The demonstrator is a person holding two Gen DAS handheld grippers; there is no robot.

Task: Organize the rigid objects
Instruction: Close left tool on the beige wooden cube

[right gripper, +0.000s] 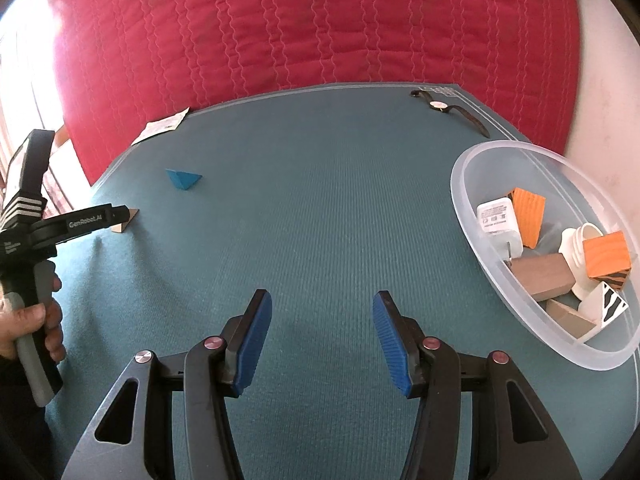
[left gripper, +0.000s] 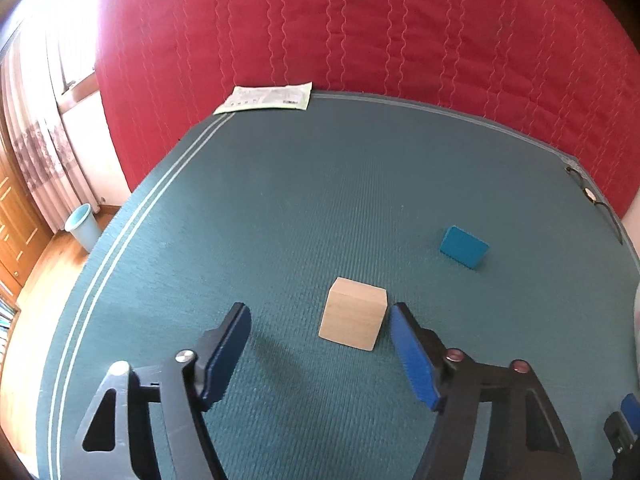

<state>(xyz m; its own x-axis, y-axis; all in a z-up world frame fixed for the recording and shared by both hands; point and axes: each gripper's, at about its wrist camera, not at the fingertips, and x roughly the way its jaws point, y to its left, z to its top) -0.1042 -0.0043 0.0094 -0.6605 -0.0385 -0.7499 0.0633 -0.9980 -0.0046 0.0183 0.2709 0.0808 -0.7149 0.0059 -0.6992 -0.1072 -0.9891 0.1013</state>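
A pale wooden cube point(left gripper: 354, 324) sits on the green mat point(left gripper: 280, 208), just ahead of my open left gripper point(left gripper: 318, 316) and close to its right finger. A blue wedge block point(left gripper: 464, 246) lies further right; it also shows in the right wrist view point(right gripper: 184, 179). In the right wrist view the left gripper point(right gripper: 116, 216) comes in from the left and hides most of the cube point(right gripper: 127, 224). My right gripper point(right gripper: 322, 308) is open and empty over bare mat. A clear plastic bowl point(right gripper: 472, 208) at the right holds several blocks, a white charger and a white cap.
A wristwatch point(right gripper: 448, 110) lies at the mat's far right corner, also in the left wrist view point(left gripper: 592, 198). A paper sachet point(left gripper: 266, 98) lies at the far left edge. A red quilt point(right gripper: 320, 28) hangs behind. A blue bin point(left gripper: 82, 226) stands on the floor.
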